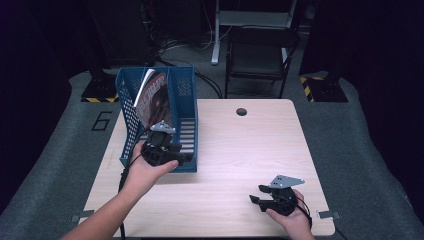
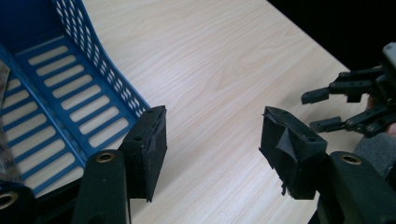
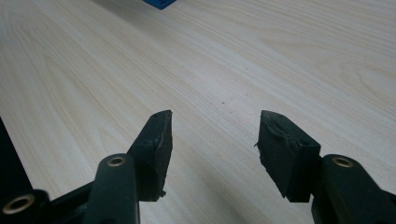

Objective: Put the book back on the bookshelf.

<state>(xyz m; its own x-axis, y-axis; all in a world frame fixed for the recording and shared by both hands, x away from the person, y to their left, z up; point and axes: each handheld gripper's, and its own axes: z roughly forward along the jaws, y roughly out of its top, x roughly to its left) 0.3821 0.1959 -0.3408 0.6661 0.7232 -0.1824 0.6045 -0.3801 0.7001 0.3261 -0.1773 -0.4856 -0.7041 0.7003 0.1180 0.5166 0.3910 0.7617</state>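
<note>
A blue slotted file rack [image 1: 181, 90] stands on the left half of the wooden table [image 1: 240, 150], and a magazine [image 1: 152, 97] leans upright inside it. My left gripper [image 1: 184, 158] sits at the rack's near right corner, open, with nothing between its jaws. In the left gripper view this gripper [image 2: 212, 135] hovers over bare wood, with the rack's floor [image 2: 70, 93] to its left. My right gripper [image 1: 256, 194] rests low near the table's front right, open and empty. The right gripper view has its jaws [image 3: 215, 135] spread over plain tabletop, and the rack's corner [image 3: 159, 3] lies far off.
A round cable hole [image 1: 241, 111] sits near the table's far edge. A dark chair [image 1: 260, 55] stands behind the table. My right gripper [image 2: 341, 105] appears at the right edge of the left gripper view. Bare wood lies between the two grippers.
</note>
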